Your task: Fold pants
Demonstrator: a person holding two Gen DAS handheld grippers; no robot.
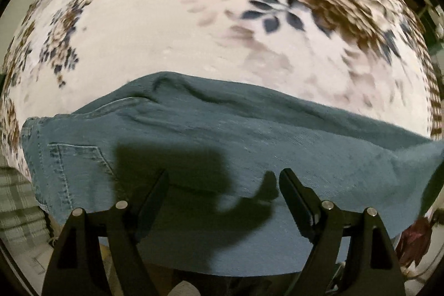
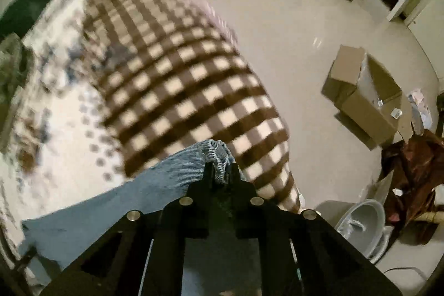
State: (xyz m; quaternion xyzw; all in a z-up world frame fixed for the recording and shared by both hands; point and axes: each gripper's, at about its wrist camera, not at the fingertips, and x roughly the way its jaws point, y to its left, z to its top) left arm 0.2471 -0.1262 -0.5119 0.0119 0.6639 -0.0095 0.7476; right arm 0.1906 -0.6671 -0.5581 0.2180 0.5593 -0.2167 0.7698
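Blue jeans (image 1: 222, 135) lie across a floral bedspread (image 1: 155, 27), back pocket (image 1: 80, 165) at the left. My left gripper (image 1: 223, 179) is open and empty just above the denim, its shadow falling on the cloth. In the right wrist view, my right gripper (image 2: 221, 171) is shut on a bunched edge of the jeans (image 2: 219, 151); the denim (image 2: 116, 201) trails down and left from it.
A brown-and-cream checked blanket (image 2: 188, 79) hangs over the bed's edge. On the tiled floor (image 2: 291, 27) are open cardboard boxes (image 2: 363, 96), a grey basin (image 2: 363, 224) and a dark red cloth (image 2: 416, 171). The view is motion-blurred.
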